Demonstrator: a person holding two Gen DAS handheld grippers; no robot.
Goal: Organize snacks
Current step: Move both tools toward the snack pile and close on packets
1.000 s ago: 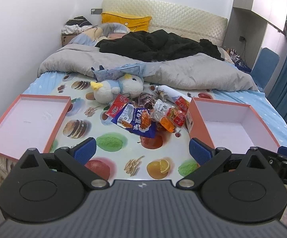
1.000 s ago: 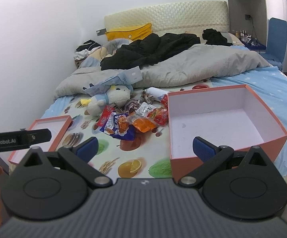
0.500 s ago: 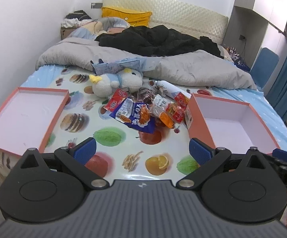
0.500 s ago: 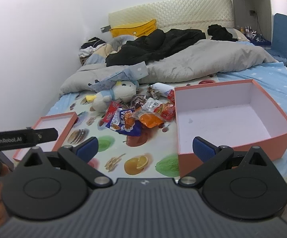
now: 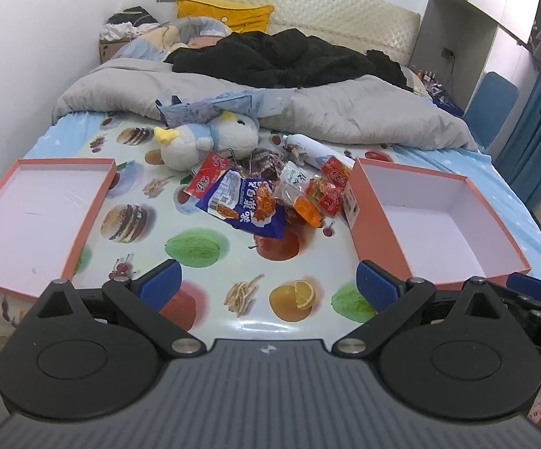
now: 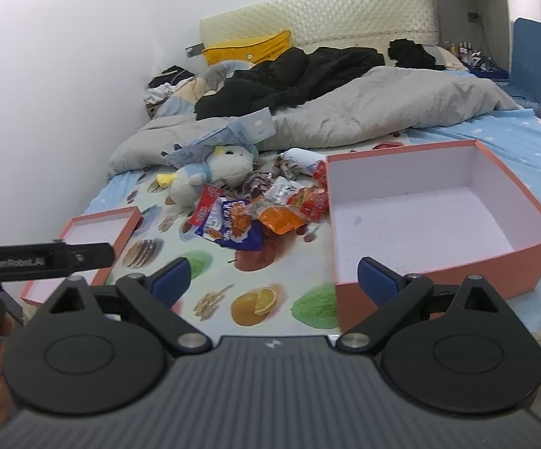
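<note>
A heap of snack packets lies mid-bed on a fruit-print sheet: a blue bag [image 5: 246, 205] [image 6: 233, 224], a red packet [image 5: 206, 177], an orange packet [image 5: 307, 209] [image 6: 281, 219] and several small red ones [image 5: 336, 179]. A deep orange box [image 5: 435, 220] [image 6: 431, 217] stands empty to their right. A shallow orange lid [image 5: 34, 209] [image 6: 94, 232] lies empty to their left. My left gripper [image 5: 266, 286] and my right gripper [image 6: 274, 280] are both open and empty, held above the near edge of the bed, well short of the snacks.
A plush penguin [image 5: 206, 138] and a white bottle [image 5: 309, 149] lie just behind the snacks. A grey duvet [image 5: 345, 112] with black clothes [image 5: 281, 60] covers the far half of the bed. A wall runs along the left; a blue chair [image 5: 489, 104] stands right.
Both grippers have moved forward and a little higher over the bed; the snacks and boxes look closer. Both stay open. Nothing on the bed has moved.
</note>
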